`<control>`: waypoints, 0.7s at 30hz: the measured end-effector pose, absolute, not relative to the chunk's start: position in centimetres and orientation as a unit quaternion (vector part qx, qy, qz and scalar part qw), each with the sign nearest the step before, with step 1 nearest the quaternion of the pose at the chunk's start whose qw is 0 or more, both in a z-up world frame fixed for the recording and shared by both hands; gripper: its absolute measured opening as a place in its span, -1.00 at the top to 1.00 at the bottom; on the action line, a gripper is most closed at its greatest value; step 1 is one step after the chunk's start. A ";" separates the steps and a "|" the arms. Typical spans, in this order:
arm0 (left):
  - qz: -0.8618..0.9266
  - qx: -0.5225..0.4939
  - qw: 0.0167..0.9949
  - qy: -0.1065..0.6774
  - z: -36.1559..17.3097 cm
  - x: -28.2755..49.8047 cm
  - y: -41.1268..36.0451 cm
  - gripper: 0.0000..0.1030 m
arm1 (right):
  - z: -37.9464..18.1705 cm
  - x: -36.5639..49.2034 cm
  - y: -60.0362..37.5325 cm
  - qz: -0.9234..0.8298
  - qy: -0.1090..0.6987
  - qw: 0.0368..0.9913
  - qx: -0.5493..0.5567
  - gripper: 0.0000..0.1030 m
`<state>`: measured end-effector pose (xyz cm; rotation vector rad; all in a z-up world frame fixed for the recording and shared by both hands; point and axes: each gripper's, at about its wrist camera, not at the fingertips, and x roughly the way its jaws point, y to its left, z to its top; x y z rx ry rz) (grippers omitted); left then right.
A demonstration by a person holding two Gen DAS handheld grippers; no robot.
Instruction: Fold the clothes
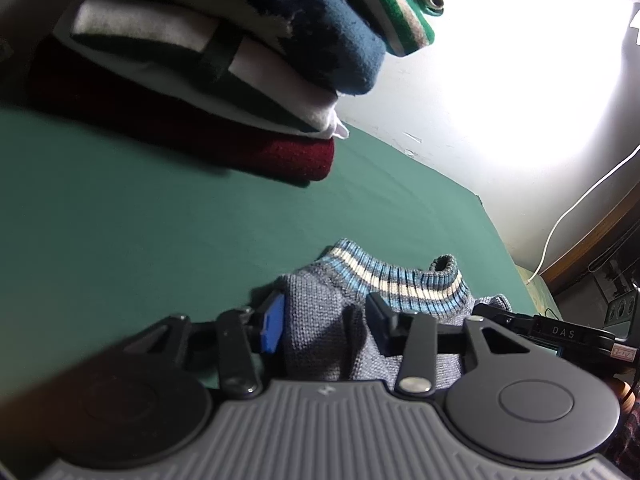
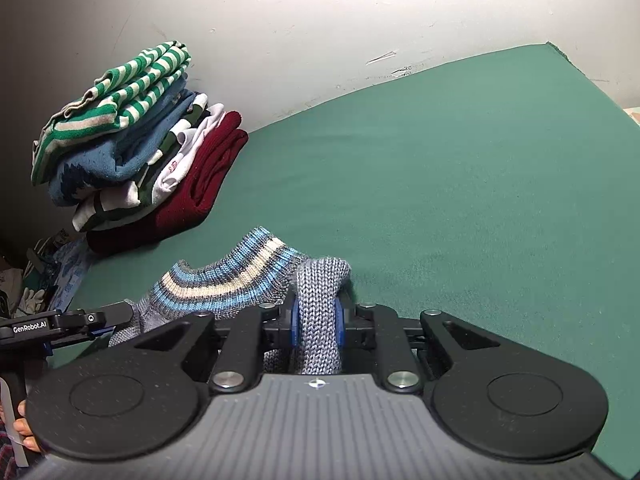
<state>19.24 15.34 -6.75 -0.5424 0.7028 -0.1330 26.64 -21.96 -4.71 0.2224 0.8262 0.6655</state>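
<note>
Both claws hold one grey knit sweater (image 2: 320,320) low in each frame, lifted just over the green table (image 2: 440,184). In the right wrist view the right claw (image 2: 318,326) is clenched on a bunched fold of grey knit that runs straight up between its blue pads (image 2: 295,326). In the left wrist view the left claw (image 1: 324,320) has knit between its fingers too, the blue pad (image 1: 274,326) pressed against the cloth on the left side — it looks to be grasping the sweater, though the jaws stand wider than the right's.

The striped ribbed band (image 2: 224,284) — blue, cream and grey — stretches between the two grips: it runs from lower left up toward the centre in the right view, and from centre to right in the left view. So the sweater's long axis lies across from claw to claw, with the band as the far, upper edge and the rest of the body hanging out of sight below the cameras.

The pile (image 2: 136,148) of folded clothes sits at the upper left of both frames, against the wall (image 2: 320,20). It fills the left view's corner, so my judgement is that the left claw is the nearer one; any carry to the pile would swing leftward, and bare table lies ahead and right for laying the sweater down first.
</note>
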 end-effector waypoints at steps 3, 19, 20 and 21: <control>-0.062 -0.266 0.900 0.341 -6.8 19.2 15.6 0.23 | -4.7 26.4 -21.9 0.315 0.389 0.860 0.101 0.72; -0.039 -0.245 0.903 0.350 -6.6 19.4 15.3 0.36 | -5.0 26.3 -22.2 0.314 0.383 0.861 0.112 0.75; -0.036 -0.242 0.904 0.351 -6.6 19.5 15.2 0.36 | -4.9 26.3 -22.1 0.313 0.383 0.862 0.108 0.76; -0.033 -0.239 0.904 0.353 -6.5 19.5 15.1 0.36 | -4.9 26.2 -21.9 0.311 0.383 0.864 0.104 0.76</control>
